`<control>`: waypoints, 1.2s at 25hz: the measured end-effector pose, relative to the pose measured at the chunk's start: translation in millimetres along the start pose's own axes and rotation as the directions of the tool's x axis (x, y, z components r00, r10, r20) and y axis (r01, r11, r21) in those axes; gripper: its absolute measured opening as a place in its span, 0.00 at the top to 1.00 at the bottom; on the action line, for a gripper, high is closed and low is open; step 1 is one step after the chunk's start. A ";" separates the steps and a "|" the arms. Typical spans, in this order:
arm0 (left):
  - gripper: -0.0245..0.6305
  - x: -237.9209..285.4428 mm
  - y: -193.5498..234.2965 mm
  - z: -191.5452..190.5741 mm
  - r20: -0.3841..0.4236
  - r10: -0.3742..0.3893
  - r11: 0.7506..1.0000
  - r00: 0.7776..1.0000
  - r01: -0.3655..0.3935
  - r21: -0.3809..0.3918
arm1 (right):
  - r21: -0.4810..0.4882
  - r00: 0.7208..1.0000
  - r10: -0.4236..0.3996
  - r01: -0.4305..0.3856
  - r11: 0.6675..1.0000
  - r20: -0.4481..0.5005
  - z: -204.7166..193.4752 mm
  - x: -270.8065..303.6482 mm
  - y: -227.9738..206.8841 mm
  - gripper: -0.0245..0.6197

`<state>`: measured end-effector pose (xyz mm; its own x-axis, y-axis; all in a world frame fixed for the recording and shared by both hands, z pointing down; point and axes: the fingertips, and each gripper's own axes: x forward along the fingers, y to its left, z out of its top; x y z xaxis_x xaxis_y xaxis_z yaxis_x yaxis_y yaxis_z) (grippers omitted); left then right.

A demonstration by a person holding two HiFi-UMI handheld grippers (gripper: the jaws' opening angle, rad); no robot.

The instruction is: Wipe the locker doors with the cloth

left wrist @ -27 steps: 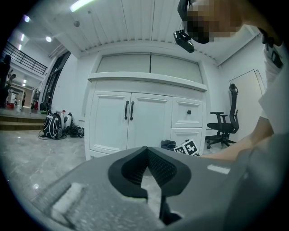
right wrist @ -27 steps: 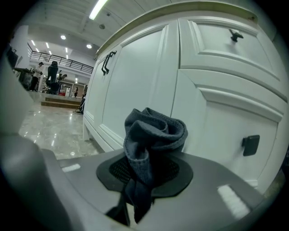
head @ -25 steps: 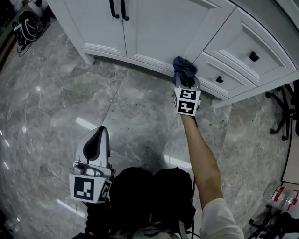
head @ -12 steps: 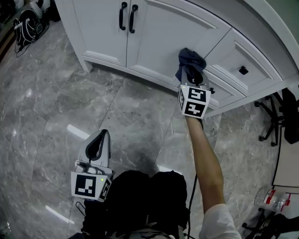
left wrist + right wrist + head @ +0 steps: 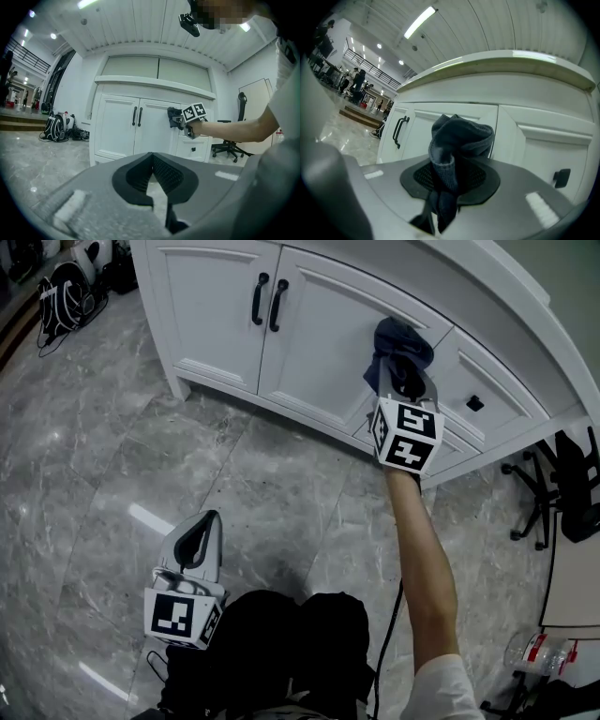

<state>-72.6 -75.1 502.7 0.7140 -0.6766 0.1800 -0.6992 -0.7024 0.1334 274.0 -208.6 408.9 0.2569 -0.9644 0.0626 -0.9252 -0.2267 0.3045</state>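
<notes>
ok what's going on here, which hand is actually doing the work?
A person stands facing a white locker with a handheld gripper in each hand. The right gripper is clamped on a dark cloth and holds it up at the right-hand door, near the edge beside the drawers. The left gripper hangs low, jaws together and empty.

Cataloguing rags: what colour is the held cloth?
The cloth is dark blue-grey, clearest in the right gripper view.
</notes>
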 end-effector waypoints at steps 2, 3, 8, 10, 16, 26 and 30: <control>0.96 -1.1 -0.7 1.9 0.002 -0.001 1.000 1.000 0.001 -0.001 | -0.006 1.000 0.003 -0.003 1.000 0.014 13.1 0.5 -2.5 0.80; 0.96 -1.5 -1.3 2.8 0.003 -0.002 1.000 1.000 0.002 -0.001 | -0.011 1.000 0.004 -0.004 1.000 0.019 18.8 0.8 -3.6 0.80; 0.96 -2.9 -2.4 6.5 0.011 -0.007 1.000 1.000 0.007 0.000 | -0.021 0.998 0.007 -0.006 1.000 0.059 49.0 2.4 -6.3 0.80; 0.96 -4.0 -0.9 6.5 0.012 -0.005 1.000 1.000 0.005 -0.001 | -0.024 0.997 0.012 -0.011 1.000 0.072 59.9 4.2 -5.0 0.80; 0.96 -6.3 2.7 2.2 0.005 0.002 1.000 1.000 -0.002 -0.008 | -0.051 0.997 0.009 -0.005 0.999 0.074 61.8 12.5 3.1 0.80; 0.96 -11.2 19.7 2.2 0.004 0.031 1.000 1.000 -0.031 -0.002 | -0.020 0.999 0.046 -0.046 0.999 -0.015 -2.0 27.8 38.6 0.80; 0.96 -12.6 24.1 -1.3 -0.001 0.038 0.999 0.999 -0.038 -0.003 | -0.006 0.997 0.061 -0.062 0.998 -0.052 -31.5 32.1 54.5 0.80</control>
<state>-98.5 -83.3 504.9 0.6867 -0.7027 0.1862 -0.7261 -0.6753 0.1294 240.6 -247.6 457.5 0.2140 -0.9680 0.1310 -0.9377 -0.1660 0.3053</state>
